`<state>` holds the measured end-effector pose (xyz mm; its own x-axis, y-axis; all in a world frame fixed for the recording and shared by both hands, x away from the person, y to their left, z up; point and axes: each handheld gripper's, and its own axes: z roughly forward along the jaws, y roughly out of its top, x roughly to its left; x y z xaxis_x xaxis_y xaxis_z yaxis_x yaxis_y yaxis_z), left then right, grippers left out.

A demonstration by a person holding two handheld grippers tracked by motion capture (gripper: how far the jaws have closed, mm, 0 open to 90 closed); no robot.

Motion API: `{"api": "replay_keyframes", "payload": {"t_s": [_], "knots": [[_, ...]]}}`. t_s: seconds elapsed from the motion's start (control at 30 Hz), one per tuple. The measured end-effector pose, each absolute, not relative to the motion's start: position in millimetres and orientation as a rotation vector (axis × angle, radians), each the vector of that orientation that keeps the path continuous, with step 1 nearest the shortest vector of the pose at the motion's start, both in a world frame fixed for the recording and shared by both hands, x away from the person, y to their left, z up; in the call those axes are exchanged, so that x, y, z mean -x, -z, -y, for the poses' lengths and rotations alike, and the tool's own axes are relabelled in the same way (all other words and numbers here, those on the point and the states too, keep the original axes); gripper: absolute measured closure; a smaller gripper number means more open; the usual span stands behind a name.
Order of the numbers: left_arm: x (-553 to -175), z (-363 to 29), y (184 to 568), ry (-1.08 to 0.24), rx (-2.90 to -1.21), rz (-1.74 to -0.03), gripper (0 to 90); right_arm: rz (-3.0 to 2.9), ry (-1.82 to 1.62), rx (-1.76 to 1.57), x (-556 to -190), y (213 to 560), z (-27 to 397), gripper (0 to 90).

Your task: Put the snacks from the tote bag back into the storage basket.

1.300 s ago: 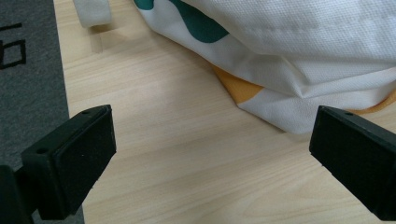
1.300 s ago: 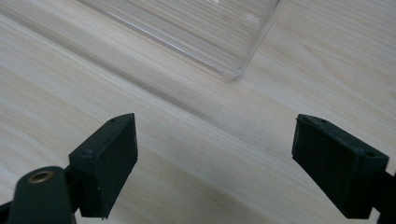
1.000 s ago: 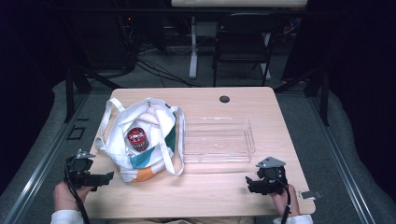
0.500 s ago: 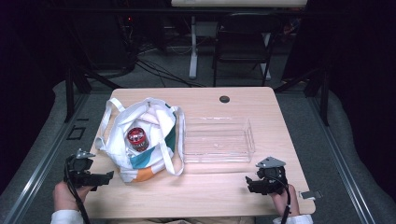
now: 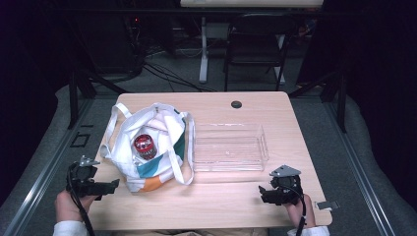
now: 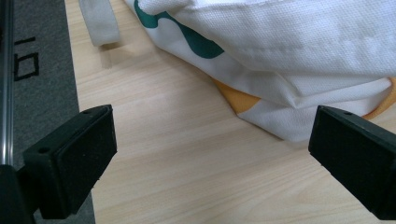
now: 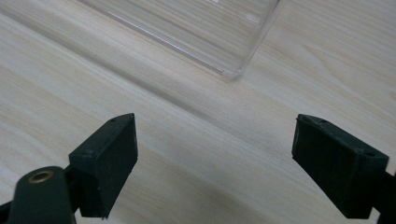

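Bag (image 5: 147, 147) sits on the left half of the table (image 5: 221, 201), just beside a clear tray (image 5: 228, 147), with a red-lidded jar (image 5: 144, 145) inside. I'd judge the cloth soft and floppy, the jar giving weight, so take the straps (image 5: 179, 162). Left gripper (image 5: 105, 187) and right gripper (image 5: 263, 194) both gape wide, empty.

Counter (image 5: 216, 201) — pale wood grain. Bag (image 5: 147, 147) — white fabric with teal and orange patches. Jar lid (image 5: 143, 143) inside — red. Tray (image 5: 229, 147) — clear, colourless. Both claws' jaws — matte black.
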<state>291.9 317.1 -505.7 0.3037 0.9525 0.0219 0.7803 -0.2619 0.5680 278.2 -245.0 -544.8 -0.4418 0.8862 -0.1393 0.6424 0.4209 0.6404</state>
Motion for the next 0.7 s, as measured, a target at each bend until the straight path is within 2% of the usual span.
{"api": "replay_keyframes", "payload": {"t_s": [0.7], "knots": [[-291,-313,488,-0.564,-2.113,-1.509,0.9,-2.209,-0.71,-1.299,-278,545,245,13.8]]}}
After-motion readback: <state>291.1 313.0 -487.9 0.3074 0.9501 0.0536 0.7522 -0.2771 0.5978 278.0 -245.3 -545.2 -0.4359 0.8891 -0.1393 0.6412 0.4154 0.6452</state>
